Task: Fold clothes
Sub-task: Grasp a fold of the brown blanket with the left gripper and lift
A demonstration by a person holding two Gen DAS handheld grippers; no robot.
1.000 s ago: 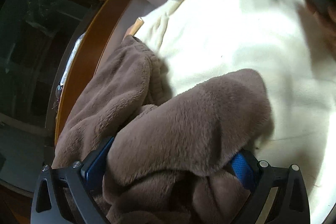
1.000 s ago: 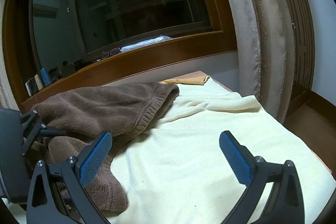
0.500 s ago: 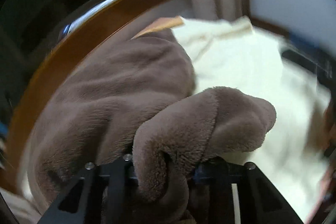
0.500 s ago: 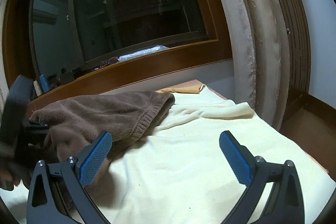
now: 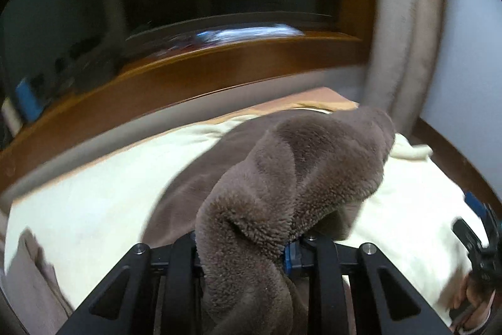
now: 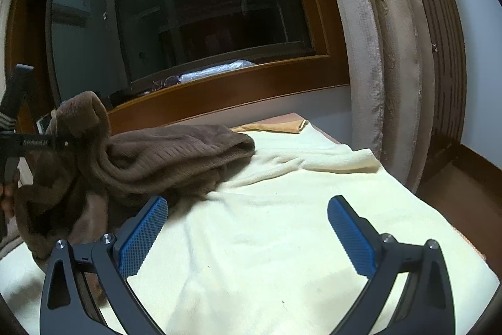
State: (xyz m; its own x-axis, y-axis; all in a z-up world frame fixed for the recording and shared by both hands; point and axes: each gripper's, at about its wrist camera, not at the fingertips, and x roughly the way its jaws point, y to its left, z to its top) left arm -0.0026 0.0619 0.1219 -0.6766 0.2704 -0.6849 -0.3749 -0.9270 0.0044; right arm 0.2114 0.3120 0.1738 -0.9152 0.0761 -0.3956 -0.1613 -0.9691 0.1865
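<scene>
A brown fleece garment (image 5: pixel 298 171) lies bunched on a cream blanket (image 5: pixel 94 203). My left gripper (image 5: pixel 244 250) is shut on a thick fold of it and holds that fold raised above the blanket. In the right wrist view the left gripper (image 6: pixel 62 143) shows at the far left, with the brown garment (image 6: pixel 175 153) draping from it down onto the cream blanket (image 6: pixel 282 240). My right gripper (image 6: pixel 248 228) hovers open over bare blanket, with nothing between its blue pads (image 6: pixel 141 240). It sits to the right of the garment, apart from it. The right gripper (image 5: pixel 477 228) also appears at the left wrist view's right edge.
A dark window with a wooden frame and sill (image 6: pixel 219 93) runs behind the bed. A plastic bag (image 6: pixel 216 69) and glasses (image 6: pixel 164 82) lie on the sill. A beige curtain (image 6: pixel 376 52) hangs at the right. The wooden floor (image 6: pixel 464 178) lies beyond the bed's right edge.
The left gripper went from open around the brown garment to shut on a fold, then rolled and lifted it up from the blanket. The right gripper stayed still and open.
</scene>
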